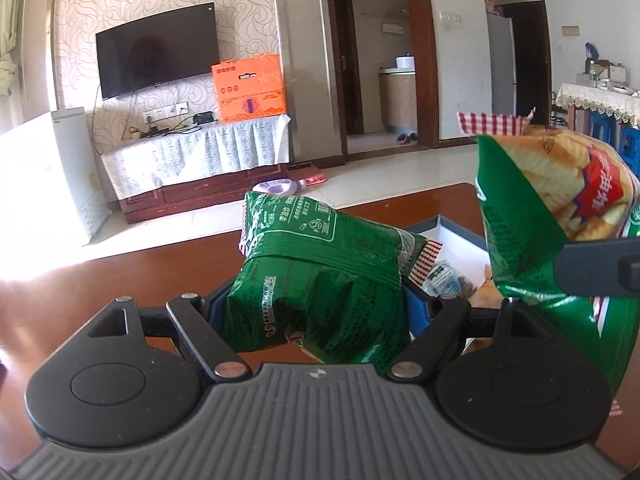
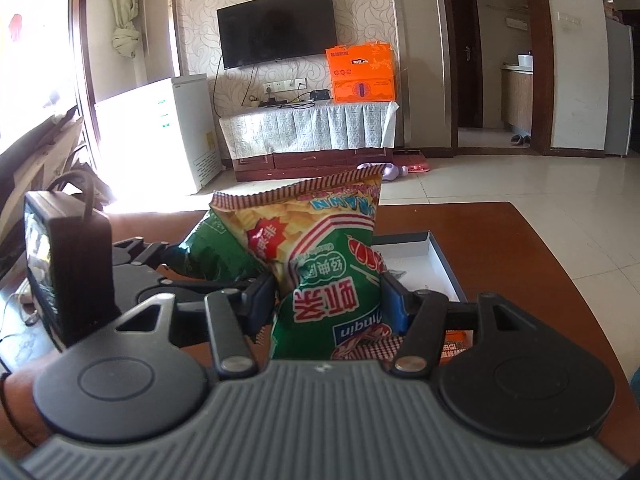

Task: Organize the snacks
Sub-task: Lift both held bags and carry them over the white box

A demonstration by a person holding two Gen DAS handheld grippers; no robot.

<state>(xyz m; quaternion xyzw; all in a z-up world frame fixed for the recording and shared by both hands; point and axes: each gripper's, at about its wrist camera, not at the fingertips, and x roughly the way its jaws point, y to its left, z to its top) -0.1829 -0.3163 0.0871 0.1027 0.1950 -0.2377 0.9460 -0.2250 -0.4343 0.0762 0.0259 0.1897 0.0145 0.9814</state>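
My left gripper is shut on a green snack bag, held above the brown table with its back side up. My right gripper is shut on a second green shrimp-chip bag, held upright but upside down. That second bag also shows in the left wrist view at the right, with my right gripper's finger across it. The first bag shows behind it in the right wrist view. An open shallow box with a blue rim and white inside lies on the table beyond both bags, with small packets in it.
The brown table ends just beyond the box, with tiled floor past it. An orange packet lies under my right gripper. The left gripper's body and screen are close on the left. A TV stand and white fridge stand far behind.
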